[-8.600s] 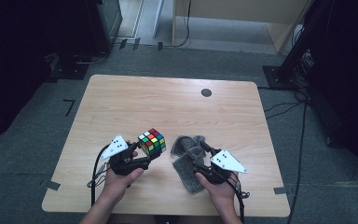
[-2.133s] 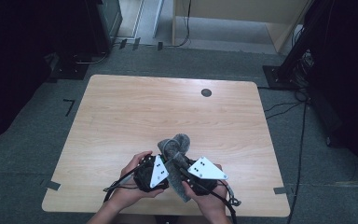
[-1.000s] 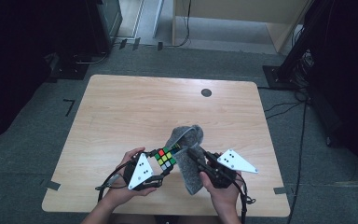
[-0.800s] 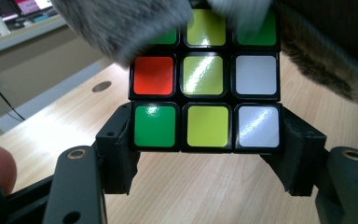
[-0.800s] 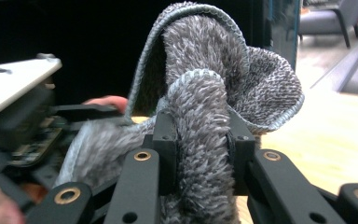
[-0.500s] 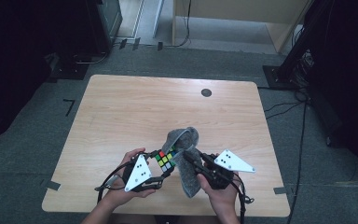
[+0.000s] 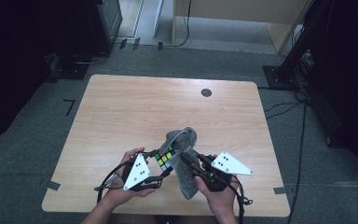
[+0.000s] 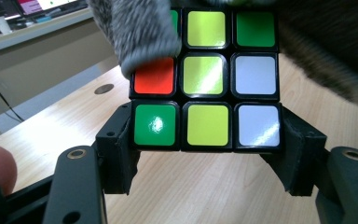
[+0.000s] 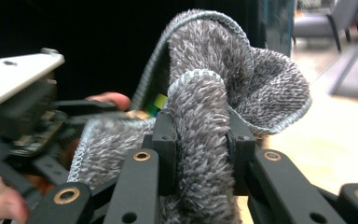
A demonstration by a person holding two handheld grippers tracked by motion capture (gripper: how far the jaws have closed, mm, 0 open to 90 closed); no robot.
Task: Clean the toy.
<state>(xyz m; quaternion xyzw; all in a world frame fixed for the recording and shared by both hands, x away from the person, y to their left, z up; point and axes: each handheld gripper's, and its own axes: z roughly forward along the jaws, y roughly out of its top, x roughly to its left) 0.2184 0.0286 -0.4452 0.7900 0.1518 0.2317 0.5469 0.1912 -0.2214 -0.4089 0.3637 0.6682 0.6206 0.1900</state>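
High view puts both of my hands over the near edge of the table [image 7: 121, 107], a pale wood-grain top with rounded corners and a small dark round disc [image 7: 206, 92] set in it toward the far edge. My left claw [image 7: 164, 169] is clamped on a puzzle cube [image 7: 165, 156], and from the left gripper view I can see how: the two black blocky jaws press on opposite sides of the cube's [image 8: 205, 79] bottom row, holding it above the wood. That cube is hard glossy plastic, square stickers in a black grid, with yellow, green, white and one orange-red tile catching the light. My right claw [image 7: 186, 161] is closed on a grey cloth [image 7: 182, 168]. In the right gripper view the jaws pinch a thick fold of the cloth [image 9: 209, 140], which is shaggy, deep-piled towelling with a stitched, rolled hem; above the jaws it balloons into a loose curled loop. Part of the cloth [image 8: 144, 32] is draped over the cube's upper left corner, covering the tile there, and more of its fuzzy pile lies against the cube's right side. Seen from above, cube and cloth meet between my hands, just inside the near edge and roughly midway along it.
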